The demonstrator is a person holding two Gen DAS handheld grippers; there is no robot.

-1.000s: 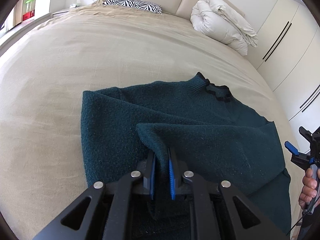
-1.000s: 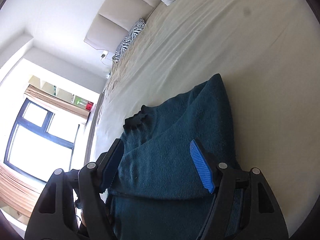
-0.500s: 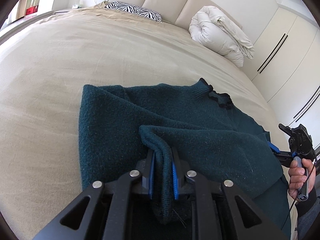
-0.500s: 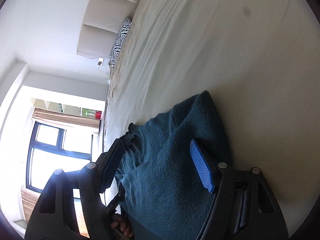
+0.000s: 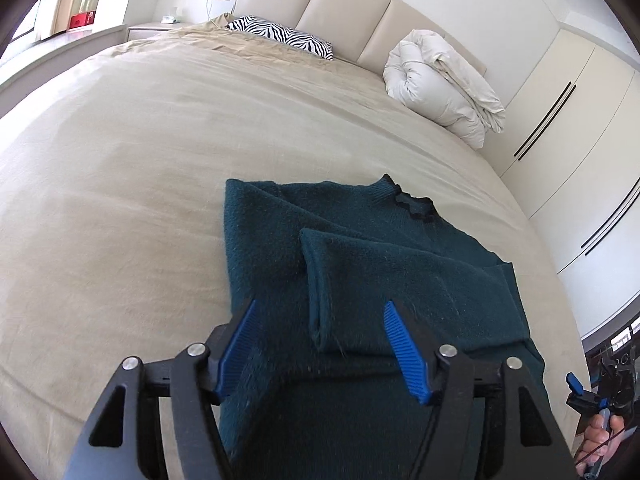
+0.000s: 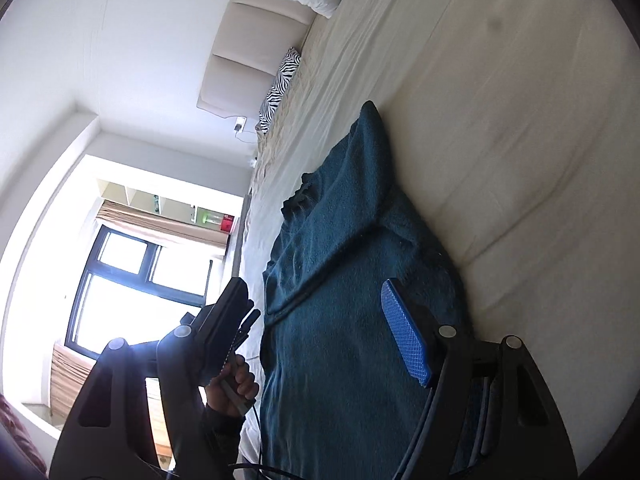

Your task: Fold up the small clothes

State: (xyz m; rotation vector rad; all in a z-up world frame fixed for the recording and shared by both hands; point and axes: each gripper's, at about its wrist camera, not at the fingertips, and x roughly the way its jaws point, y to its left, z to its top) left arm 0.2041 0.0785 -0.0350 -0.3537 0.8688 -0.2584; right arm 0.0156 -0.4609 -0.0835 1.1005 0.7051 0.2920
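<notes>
Sweater: dark teal knit sweater (image 5: 360, 272) is lying flat near the close edge of the bed (image 5: 140, 168), its black-trimmed collar (image 5: 412, 204) pointing toward the headboard (image 5: 344, 20).
Sleeve: one folded-in sleeve (image 5: 320, 280) is resting across the body of the sweater, its cuff end lying free between the blue pads.
Left gripper: left gripper (image 5: 324, 344) is hovering just above the sweater with its jaws standing well apart; they have just been opening, the sleeve lies loose between them, and no pad is pressing on it.
Right gripper: right gripper (image 6: 316, 324) is sitting wide open over the sweater's side, holding nothing; whether its lower blue pad (image 6: 404, 332) is brushing the knit is hard to tell from this angle.
Right gripper, seen from the left wrist: it is showing at the lower right edge of that view (image 5: 596, 396), off the side of the bed, with a hand (image 5: 600, 440) around its handle.
Left hand: a hand (image 6: 232, 388) is gripping the left tool's handle, showing behind the right gripper's dark finger (image 6: 228, 320).
Bedding: beige cover is spreading smooth around the sweater; a zebra-print pillow (image 5: 280, 36) and a rolled white duvet (image 5: 444, 88) are sitting well apart from it at the headboard.
Surroundings: white wardrobe doors (image 5: 580, 112) are standing beside the bed; a window (image 6: 128, 280) is glaring bright.
</notes>
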